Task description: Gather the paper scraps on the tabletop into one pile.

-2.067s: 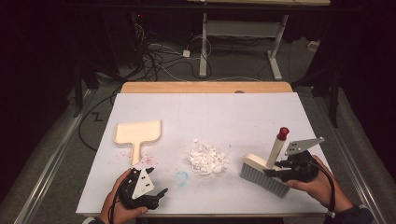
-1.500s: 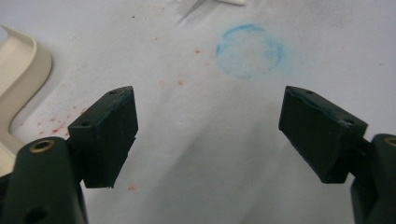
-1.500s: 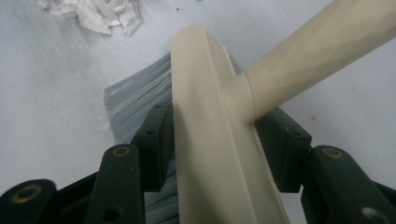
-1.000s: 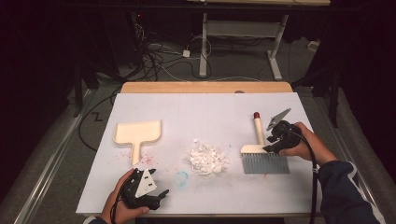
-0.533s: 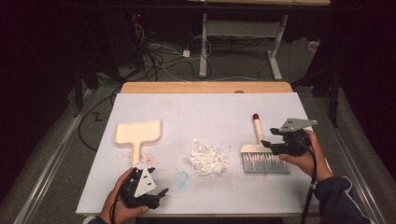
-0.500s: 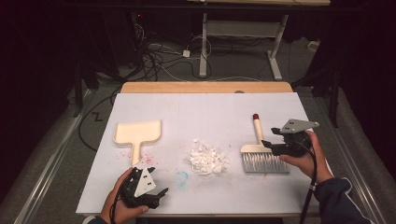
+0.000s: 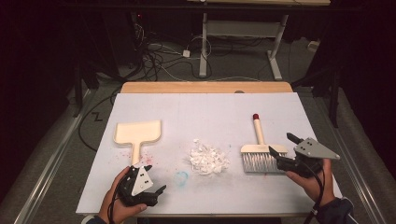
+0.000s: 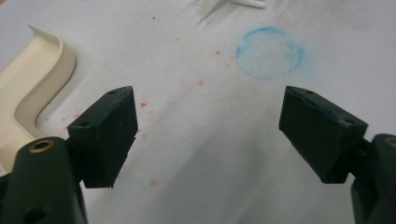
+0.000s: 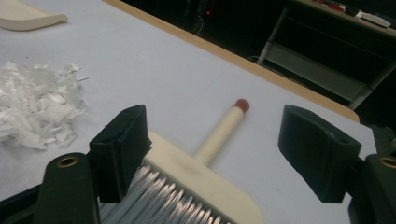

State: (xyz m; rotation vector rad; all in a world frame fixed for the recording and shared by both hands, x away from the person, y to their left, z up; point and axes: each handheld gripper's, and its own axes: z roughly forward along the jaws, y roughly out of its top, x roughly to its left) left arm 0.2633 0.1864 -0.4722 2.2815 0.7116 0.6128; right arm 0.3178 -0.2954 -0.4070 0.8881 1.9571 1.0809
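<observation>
Right tongs (image 7: 280, 151) wide open, holding nothing, over bristle end of cream brush with red-tipped handle (image 7: 258, 151) lying flat on bench (image 7: 210, 107). Left tongs (image 7: 150, 189) also open, empty, near cream plastic dustpan (image 7: 138, 133). Risk, my guess: gripping bristles instead of handle, brush flops, scatters white shredded-paper pile (image 7: 208, 158).

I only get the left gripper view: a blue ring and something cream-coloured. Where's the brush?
Observer: The brush lies flat on the table's right side, its red-tipped handle pointing away from the person.
Operator: Is somebody holding it?
Observer: No. The right hand-held gripper sits just beside the brush head, jaws wide open, not clamped.
Operator: What are the white bits at the top of my picture?
Observer: A pile of white paper scraps, midway between the dustpan and the brush.
</observation>
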